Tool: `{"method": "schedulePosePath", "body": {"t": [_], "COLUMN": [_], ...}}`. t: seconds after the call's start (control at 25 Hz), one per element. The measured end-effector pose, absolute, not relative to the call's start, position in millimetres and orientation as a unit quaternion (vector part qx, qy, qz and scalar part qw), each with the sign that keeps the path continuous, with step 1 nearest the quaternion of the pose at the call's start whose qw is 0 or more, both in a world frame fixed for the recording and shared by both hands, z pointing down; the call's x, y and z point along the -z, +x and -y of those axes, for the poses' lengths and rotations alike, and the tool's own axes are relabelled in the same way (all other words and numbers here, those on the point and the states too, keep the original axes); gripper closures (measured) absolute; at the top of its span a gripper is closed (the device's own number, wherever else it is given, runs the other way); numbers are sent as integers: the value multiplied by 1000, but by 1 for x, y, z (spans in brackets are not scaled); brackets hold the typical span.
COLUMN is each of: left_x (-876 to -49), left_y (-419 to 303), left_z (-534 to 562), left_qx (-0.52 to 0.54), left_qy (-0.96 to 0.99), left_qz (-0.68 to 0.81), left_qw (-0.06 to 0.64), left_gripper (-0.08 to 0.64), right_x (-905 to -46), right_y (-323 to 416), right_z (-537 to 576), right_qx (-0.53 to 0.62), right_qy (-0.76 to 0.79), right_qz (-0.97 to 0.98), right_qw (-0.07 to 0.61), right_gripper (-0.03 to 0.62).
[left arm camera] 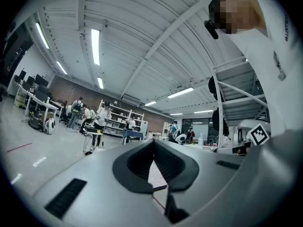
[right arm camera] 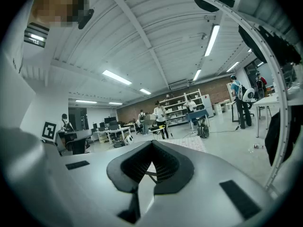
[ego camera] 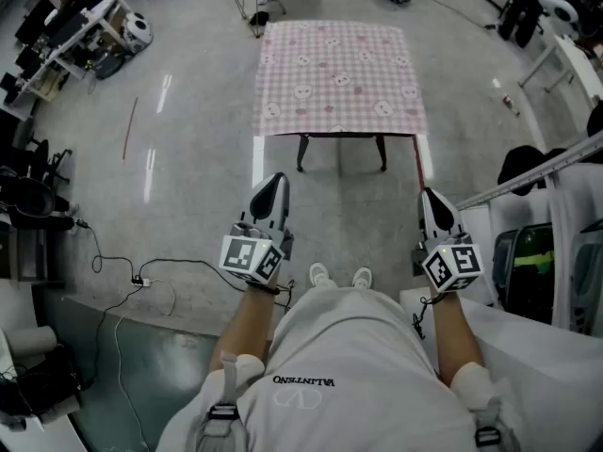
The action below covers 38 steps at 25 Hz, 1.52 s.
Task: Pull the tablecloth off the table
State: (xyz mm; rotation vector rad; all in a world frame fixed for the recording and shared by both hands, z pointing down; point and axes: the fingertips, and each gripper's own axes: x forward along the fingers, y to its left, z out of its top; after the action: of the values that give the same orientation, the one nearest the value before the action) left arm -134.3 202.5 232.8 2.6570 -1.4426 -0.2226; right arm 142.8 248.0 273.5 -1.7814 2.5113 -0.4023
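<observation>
Grey polished floor (ego camera: 188, 111) fills a wide workshop, with desks (ego camera: 66, 26) off to the far left and a loose cable (ego camera: 141, 276) trailing nearer the person. Just right of that cable the left gripper (ego camera: 271, 188) is held out level, its jaws clenched together on nothing. Straight ahead and well apart from it stands the table (ego camera: 302, 153), only its dark legs showing under the pink checked tablecloth (ego camera: 337, 75), which lies flat over the whole top with its near hem hanging down toward the person. That hem runs crosswise, left to right, and its two near corners line up almost exactly with the two grippers, the left corner ahead of the left one. Further right, the right gripper (ego camera: 433, 203) points at the right corner, tilted slightly down, jaws likewise pressed together and empty. Neither hand looks closer to the cloth than the other. As I judge it, both must travel forward and open before either can take hold of the hem.
</observation>
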Motion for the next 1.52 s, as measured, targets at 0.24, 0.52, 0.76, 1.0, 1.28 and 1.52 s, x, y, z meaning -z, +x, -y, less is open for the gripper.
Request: {"method": "schedulePosePath", "body": {"t": [0.24,0.52,0.76,1.0,1.28,1.52], "left_x": [-237,-241,-247,-263,-282,-293], "left_y": [-135,-149,-166,-182,-170,-166], "left_z": [-200,-197,-192,-187,-184,-172], "left_qx": [72,70,71,68,79,85], "left_qy": [879,883,887,892,904,898], "left_qz": [468,460,450,438,396,395], "left_qw": [61,64,71,91,143,174], "left_gripper": [558,558,558,558,550,477], "right_x": [-284,-287,-287,-297,-308,-315], "right_y": [141,127,105,77,65,58], "right_z": [-244,-232,-221,-216,-207,-193], "right_qx": [156,168,173,181,231,242], "right_qy": [-572,-570,-574,-572,-554,-539], "right_qz": [-804,-803,-799,-800,-798,-805], "right_qw": [34,34,39,26,56,52], "right_gripper": [583,583,583,583,575,519]}}
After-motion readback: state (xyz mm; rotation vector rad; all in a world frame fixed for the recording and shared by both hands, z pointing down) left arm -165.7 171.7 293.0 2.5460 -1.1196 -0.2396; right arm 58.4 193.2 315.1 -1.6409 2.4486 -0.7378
